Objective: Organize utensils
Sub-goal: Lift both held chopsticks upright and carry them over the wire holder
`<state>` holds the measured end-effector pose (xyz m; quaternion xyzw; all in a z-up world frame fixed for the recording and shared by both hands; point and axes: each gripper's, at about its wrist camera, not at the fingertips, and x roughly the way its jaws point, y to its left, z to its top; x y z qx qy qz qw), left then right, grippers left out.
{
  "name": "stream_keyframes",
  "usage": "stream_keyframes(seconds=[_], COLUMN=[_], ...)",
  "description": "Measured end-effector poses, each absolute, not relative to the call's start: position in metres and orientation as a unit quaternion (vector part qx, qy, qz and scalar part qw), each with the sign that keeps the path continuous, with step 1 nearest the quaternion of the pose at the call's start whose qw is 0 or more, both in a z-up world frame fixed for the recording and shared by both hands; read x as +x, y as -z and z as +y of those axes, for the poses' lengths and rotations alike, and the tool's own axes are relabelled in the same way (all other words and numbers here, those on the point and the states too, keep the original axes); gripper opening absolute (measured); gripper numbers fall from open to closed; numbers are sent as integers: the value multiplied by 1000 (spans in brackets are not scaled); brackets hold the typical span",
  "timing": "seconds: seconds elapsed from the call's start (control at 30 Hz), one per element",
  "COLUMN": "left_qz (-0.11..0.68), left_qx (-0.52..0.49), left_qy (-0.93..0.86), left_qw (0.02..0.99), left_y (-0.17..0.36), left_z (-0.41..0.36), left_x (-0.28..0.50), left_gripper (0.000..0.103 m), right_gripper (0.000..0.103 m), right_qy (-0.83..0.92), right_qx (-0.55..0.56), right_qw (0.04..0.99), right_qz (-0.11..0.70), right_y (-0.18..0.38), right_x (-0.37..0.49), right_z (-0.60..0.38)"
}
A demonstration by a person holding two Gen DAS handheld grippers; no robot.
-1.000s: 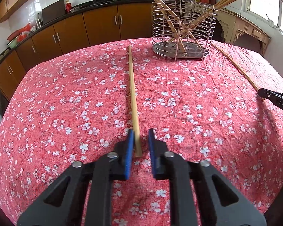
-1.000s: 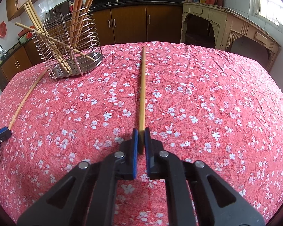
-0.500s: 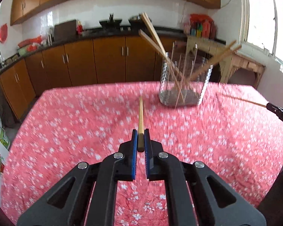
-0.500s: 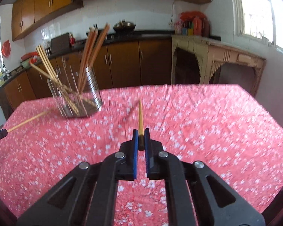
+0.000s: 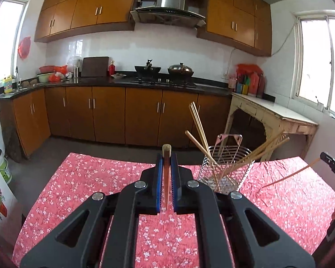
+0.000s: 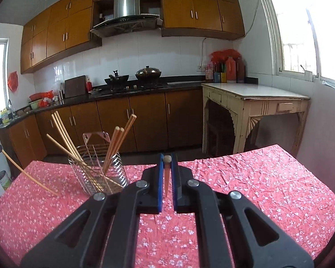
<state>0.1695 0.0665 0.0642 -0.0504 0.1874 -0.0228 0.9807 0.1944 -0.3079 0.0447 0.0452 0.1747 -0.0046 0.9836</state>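
Note:
My left gripper (image 5: 166,158) is shut on a wooden chopstick (image 5: 166,174) that points straight away from the camera, lifted above the red flowered tablecloth (image 5: 78,189). My right gripper (image 6: 166,159) is shut on a second chopstick (image 6: 166,175), held the same way. A wire utensil holder (image 5: 226,167) with several chopsticks leaning in it stands on the table, to the right of the left gripper. In the right wrist view the wire holder (image 6: 100,169) is to the left. The right gripper (image 5: 332,163) with its chopstick shows at the right edge of the left wrist view.
Brown kitchen cabinets (image 5: 127,116) and a counter with a stove and pots (image 5: 165,71) run along the far wall. A cream side table (image 6: 254,105) stands at the right under a window. The tablecloth (image 6: 256,178) covers the whole table.
Both grippers have risen from the table with their chopsticks, which now point away level instead of lying on the cloth. The left jaws closed fully on the chopstick.

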Motion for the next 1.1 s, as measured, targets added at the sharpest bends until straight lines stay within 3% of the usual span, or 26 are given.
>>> stream_keyframes(seconds=[0.57,1.1], left_qz=[162,123], left_qx=[-41,-51], left_qy=[40,87], left_qw=[985,987], left_y=[-85,-127], left_z=[50,21], left_x=[160,163], left_gripper=[7,7], right_gripper=[7,7], right_qy=[-54,-149], right_qx=[72,77], right_qw=[981,976], right_qz=[175,140], right_y=[-78,-154], right_x=[176,157], right_z=[-305,-275])
